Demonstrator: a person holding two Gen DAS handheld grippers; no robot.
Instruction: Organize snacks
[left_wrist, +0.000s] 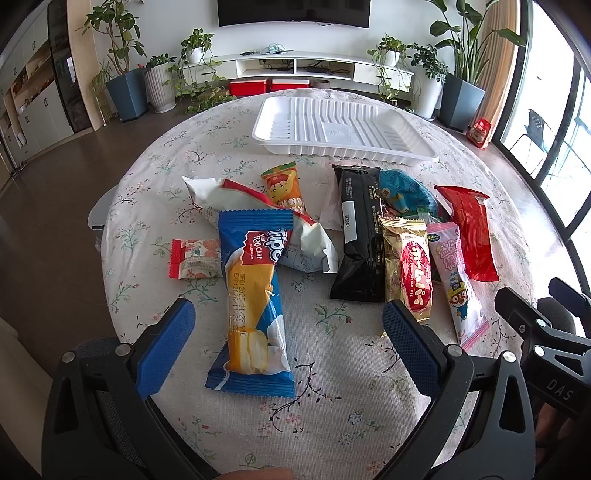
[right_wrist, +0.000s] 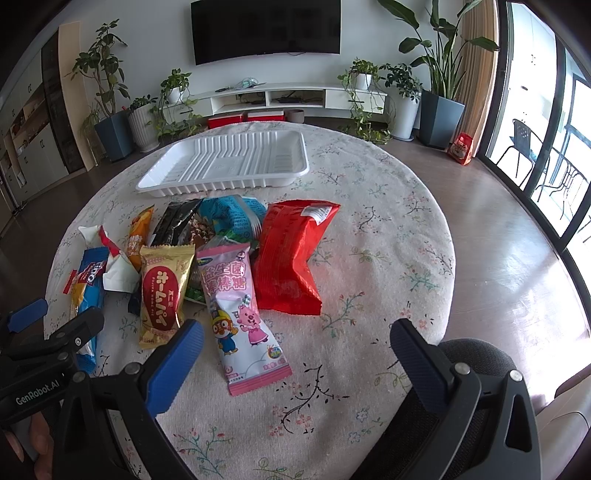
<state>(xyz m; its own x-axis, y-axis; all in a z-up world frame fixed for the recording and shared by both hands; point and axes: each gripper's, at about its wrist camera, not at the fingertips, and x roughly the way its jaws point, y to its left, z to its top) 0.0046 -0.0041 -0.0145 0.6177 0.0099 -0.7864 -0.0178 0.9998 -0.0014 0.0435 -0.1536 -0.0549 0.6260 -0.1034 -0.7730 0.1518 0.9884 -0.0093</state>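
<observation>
Several snack packs lie in a heap on the round floral table. A blue Tipo roll-cake pack (left_wrist: 255, 310) lies between the open fingers of my left gripper (left_wrist: 288, 314). Beside it lie a black pack (left_wrist: 360, 236), a gold pack (left_wrist: 408, 266), a pink lollipop pack (left_wrist: 456, 280) and a red pack (left_wrist: 471, 229). An empty white tray (left_wrist: 343, 129) stands behind the heap. In the right wrist view my right gripper (right_wrist: 295, 332) is open and empty above the pink pack (right_wrist: 240, 310), with the red pack (right_wrist: 291, 254), gold pack (right_wrist: 164, 291) and tray (right_wrist: 229, 162) ahead.
A white crumpled pack (left_wrist: 258, 221), an orange pack (left_wrist: 284, 184), a small red-and-white pack (left_wrist: 194, 258) and a teal pack (left_wrist: 404, 190) also lie in the heap. A chair back (right_wrist: 476, 354) sits by the table's near right edge. Potted plants and a TV shelf stand beyond.
</observation>
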